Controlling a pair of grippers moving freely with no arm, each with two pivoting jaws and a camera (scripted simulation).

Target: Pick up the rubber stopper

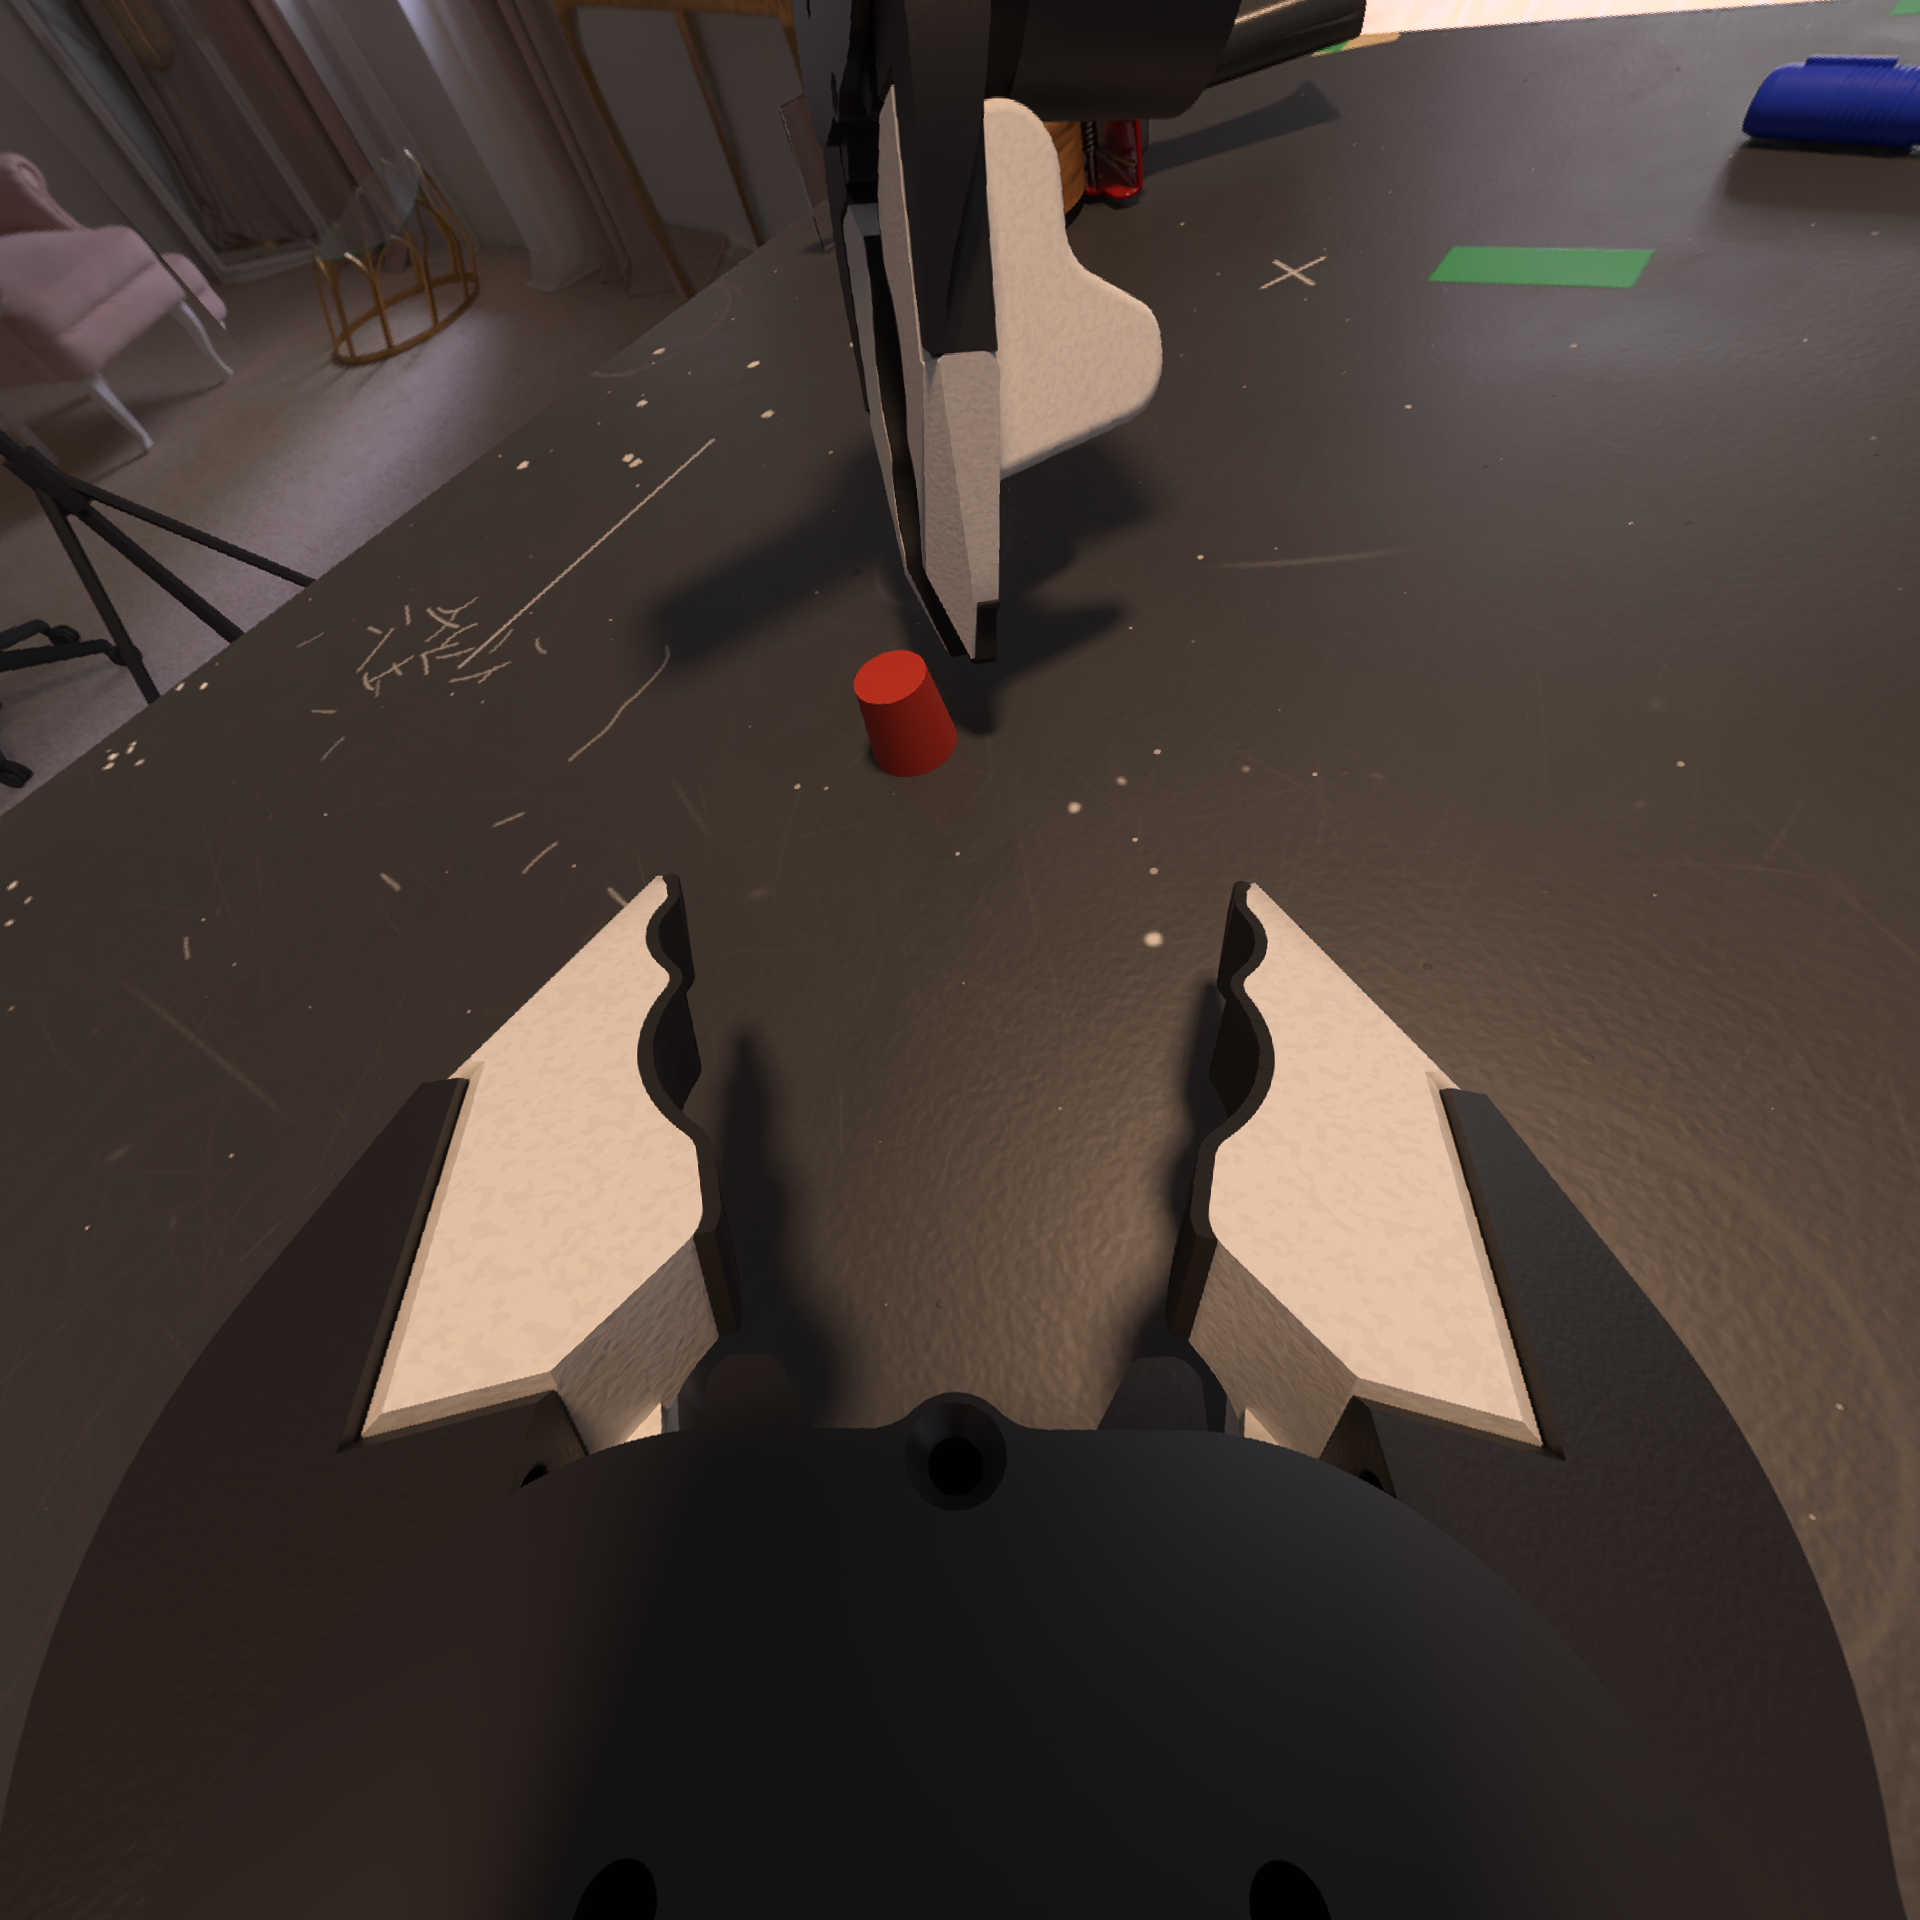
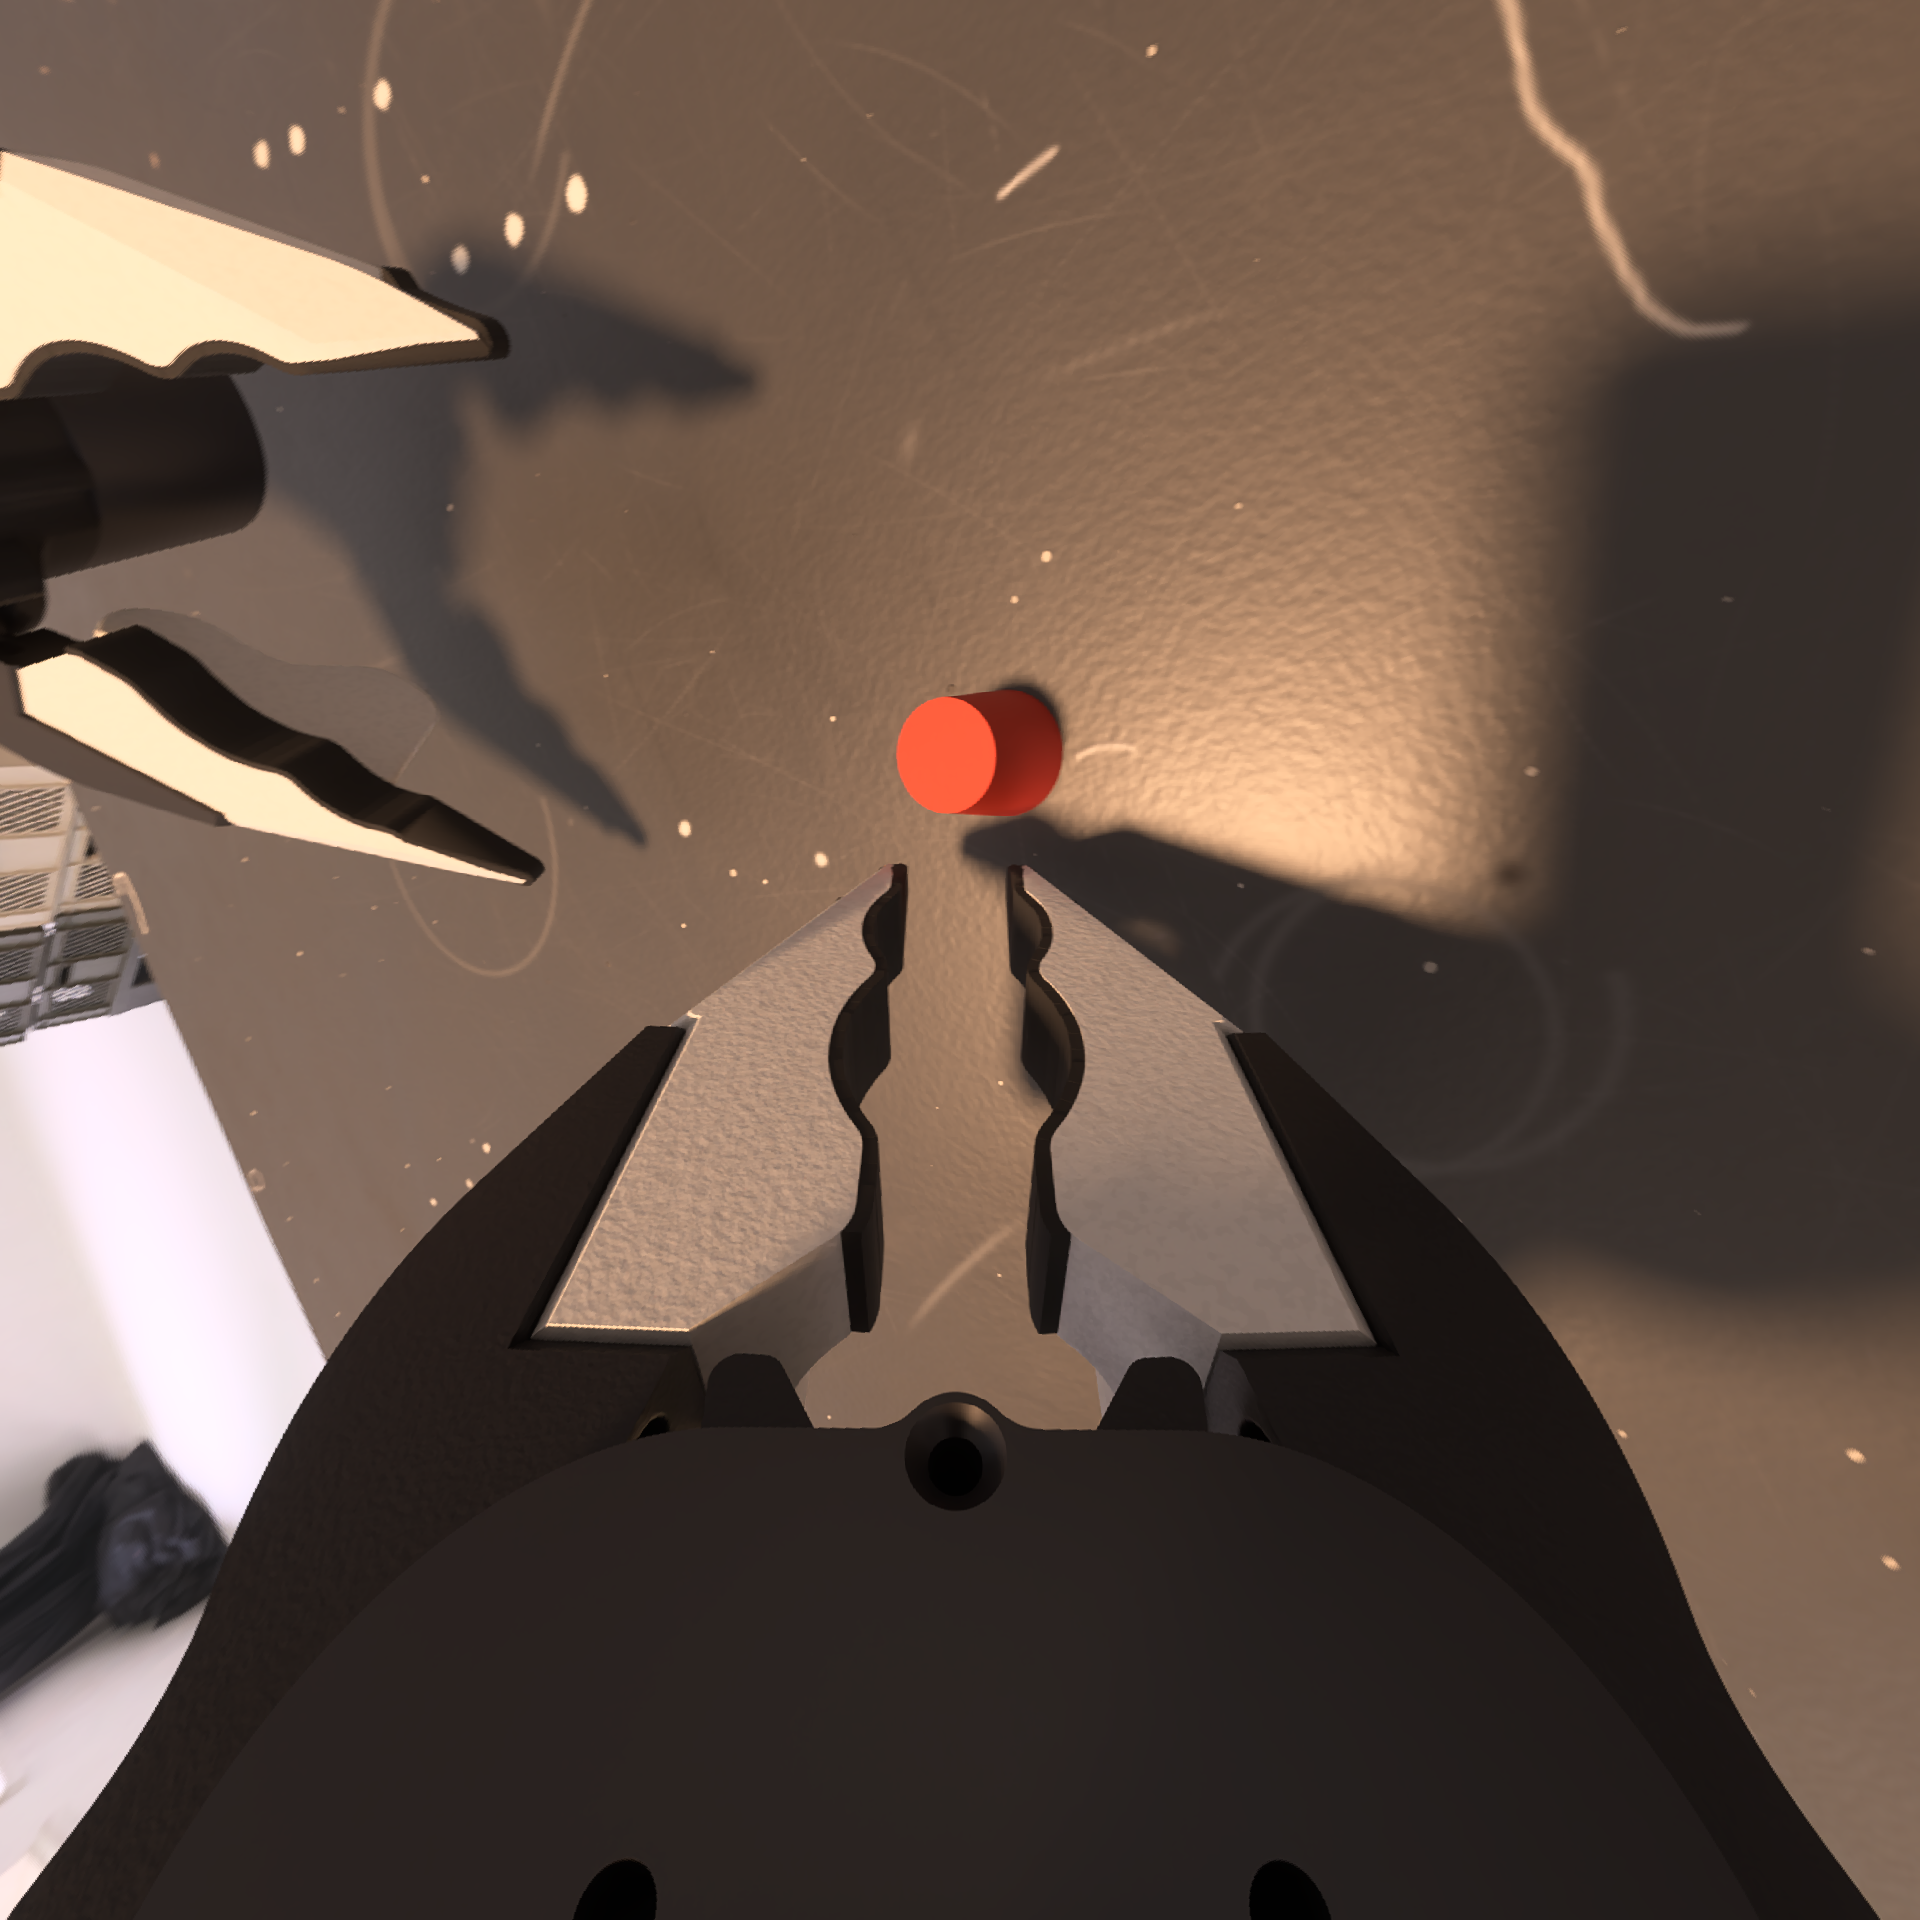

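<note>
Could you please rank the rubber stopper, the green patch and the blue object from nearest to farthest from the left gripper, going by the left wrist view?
From the left gripper, whose jaws stand open:
1. Rubber stopper: straight ahead on the dark table, just beyond the fingertips.
2. Green patch: flat on the table, far ahead to the right.
3. Blue object: farthest, at the top right corner.

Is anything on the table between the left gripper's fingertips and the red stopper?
Nothing: in the left wrist view only bare scuffed tabletop separates left gripper from rubber stopper.
</note>
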